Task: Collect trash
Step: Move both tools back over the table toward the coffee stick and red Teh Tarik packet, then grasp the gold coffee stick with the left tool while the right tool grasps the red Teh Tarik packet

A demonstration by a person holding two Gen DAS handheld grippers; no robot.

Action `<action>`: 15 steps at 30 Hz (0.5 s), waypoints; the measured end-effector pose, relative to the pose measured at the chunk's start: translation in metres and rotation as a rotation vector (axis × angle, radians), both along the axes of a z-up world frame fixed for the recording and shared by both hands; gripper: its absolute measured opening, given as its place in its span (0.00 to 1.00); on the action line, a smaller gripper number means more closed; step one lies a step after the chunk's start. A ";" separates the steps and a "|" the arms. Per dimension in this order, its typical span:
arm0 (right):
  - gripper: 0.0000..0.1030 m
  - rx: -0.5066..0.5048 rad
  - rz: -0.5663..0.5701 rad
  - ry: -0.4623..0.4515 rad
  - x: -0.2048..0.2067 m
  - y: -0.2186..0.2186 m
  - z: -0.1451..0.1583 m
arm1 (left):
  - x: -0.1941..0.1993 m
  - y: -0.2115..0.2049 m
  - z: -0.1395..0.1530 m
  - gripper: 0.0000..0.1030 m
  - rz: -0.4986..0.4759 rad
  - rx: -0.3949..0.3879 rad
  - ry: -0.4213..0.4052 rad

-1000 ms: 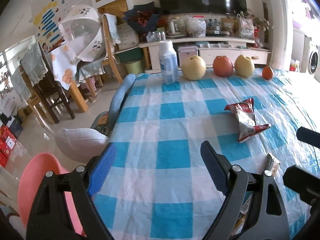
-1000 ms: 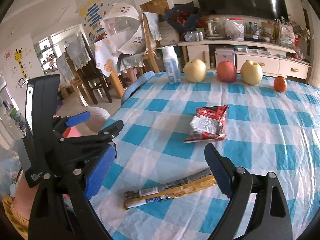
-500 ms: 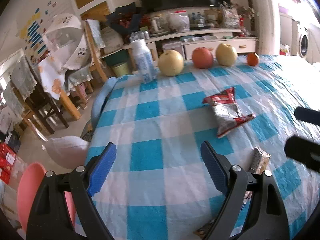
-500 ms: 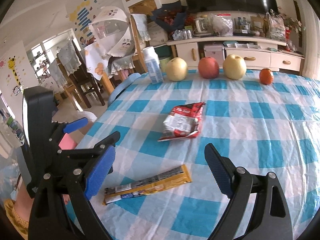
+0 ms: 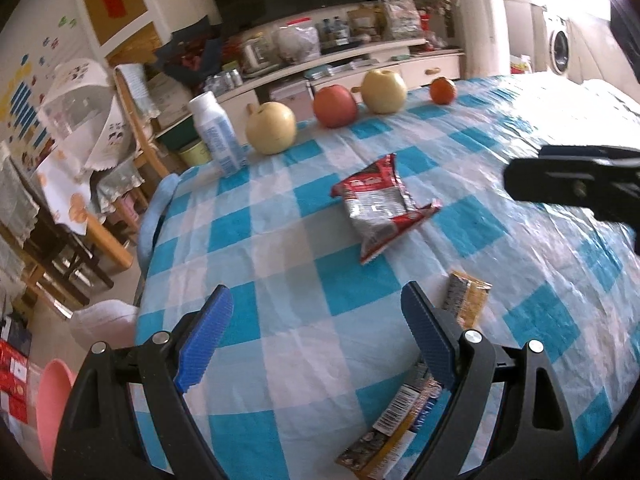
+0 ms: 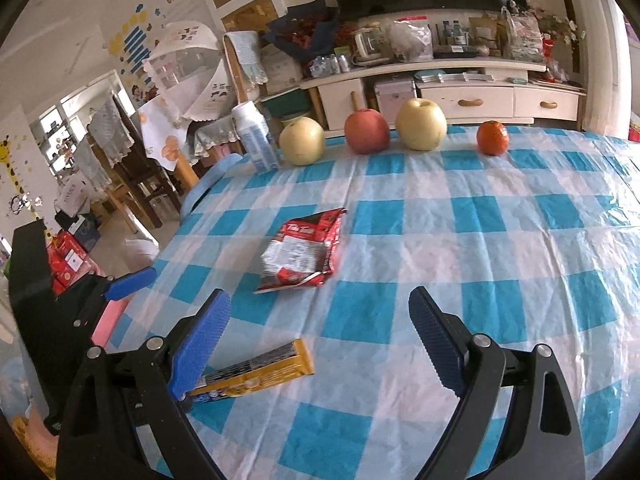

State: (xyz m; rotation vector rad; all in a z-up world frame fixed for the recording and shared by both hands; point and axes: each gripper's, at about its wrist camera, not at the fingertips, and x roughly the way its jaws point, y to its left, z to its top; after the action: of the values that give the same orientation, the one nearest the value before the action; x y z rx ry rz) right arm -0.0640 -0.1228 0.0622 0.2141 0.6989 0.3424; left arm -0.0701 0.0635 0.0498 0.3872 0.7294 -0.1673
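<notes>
A crumpled red and silver snack bag [image 5: 382,205] [image 6: 301,253] lies in the middle of the blue checked tablecloth [image 5: 304,280] [image 6: 480,240]. A long yellow wrapper [image 5: 420,392] [image 6: 256,374] lies flat nearer the front edge. My left gripper [image 5: 318,334] hovers open over bare cloth, its right finger covering part of the yellow wrapper. My right gripper [image 6: 320,338] is open too, with the wrapper's end under its left finger and the bag ahead of it. Nothing sits between either pair of jaws. The other gripper shows at each view's edge.
Along the table's far edge stand a white bottle [image 6: 256,140], two pale pears [image 6: 301,141] [image 6: 421,125], a red apple [image 6: 366,131] and an orange [image 6: 493,138]. A pink bin [image 5: 50,404] sits on the floor left of the table. Chairs and a cluttered cabinet lie beyond.
Both grippers moved along the table; the bag and wrapper have shifted left in the right wrist view, and the yellow wrapper has come into the left wrist view. Both stay open.
</notes>
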 end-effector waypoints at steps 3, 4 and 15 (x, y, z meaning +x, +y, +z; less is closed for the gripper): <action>0.87 -0.004 -0.007 0.014 0.005 -0.004 -0.002 | -0.002 -0.002 0.000 0.84 -0.024 -0.005 0.003; 0.87 -0.003 -0.008 0.021 0.007 -0.005 -0.003 | -0.003 -0.003 0.000 0.84 -0.030 -0.006 0.005; 0.87 -0.021 0.004 0.059 0.022 -0.007 -0.009 | -0.010 -0.014 -0.010 0.84 -0.136 0.009 0.072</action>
State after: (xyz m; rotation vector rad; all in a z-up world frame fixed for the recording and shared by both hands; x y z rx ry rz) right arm -0.0420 -0.1298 0.0533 0.2039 0.7613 0.3340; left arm -0.0797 0.0498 0.0398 0.4417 0.7754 -0.3075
